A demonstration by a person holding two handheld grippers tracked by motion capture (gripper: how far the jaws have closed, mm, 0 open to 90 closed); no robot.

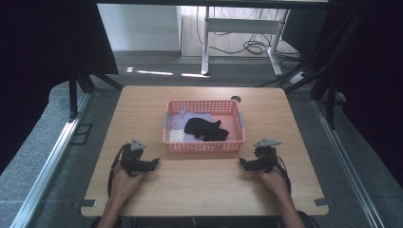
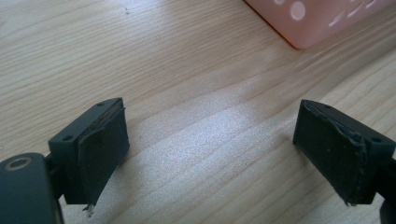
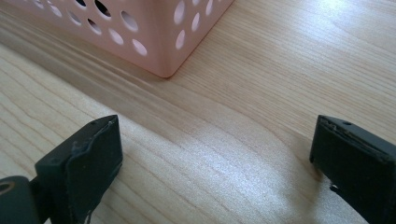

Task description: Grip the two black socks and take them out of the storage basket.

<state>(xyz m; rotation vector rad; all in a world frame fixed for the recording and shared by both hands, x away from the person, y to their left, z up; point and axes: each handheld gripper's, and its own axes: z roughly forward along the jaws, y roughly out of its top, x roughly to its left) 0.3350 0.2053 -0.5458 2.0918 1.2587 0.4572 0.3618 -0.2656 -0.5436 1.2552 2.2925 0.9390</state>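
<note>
Left tongs (image 2: pixel 212 154) spread wide over bare wooden table (image 2: pixel 187 70), pink perforated basket (image 2: pixel 317 21) corner beyond

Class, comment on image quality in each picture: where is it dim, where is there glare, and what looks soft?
High view: dark curtains at both sides, table evenly lit, basket contents small and soft. Left gripper view: pale sheen on the wood between the open jaws, basket corner blurred. Right gripper view: a similar sheen, basket holes fairly sharp.

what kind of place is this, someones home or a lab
Most likely a lab or workshop set up for recording. A bare wooden table stands between black curtains and metal frame rails, with loose cables on the floor behind.
</note>
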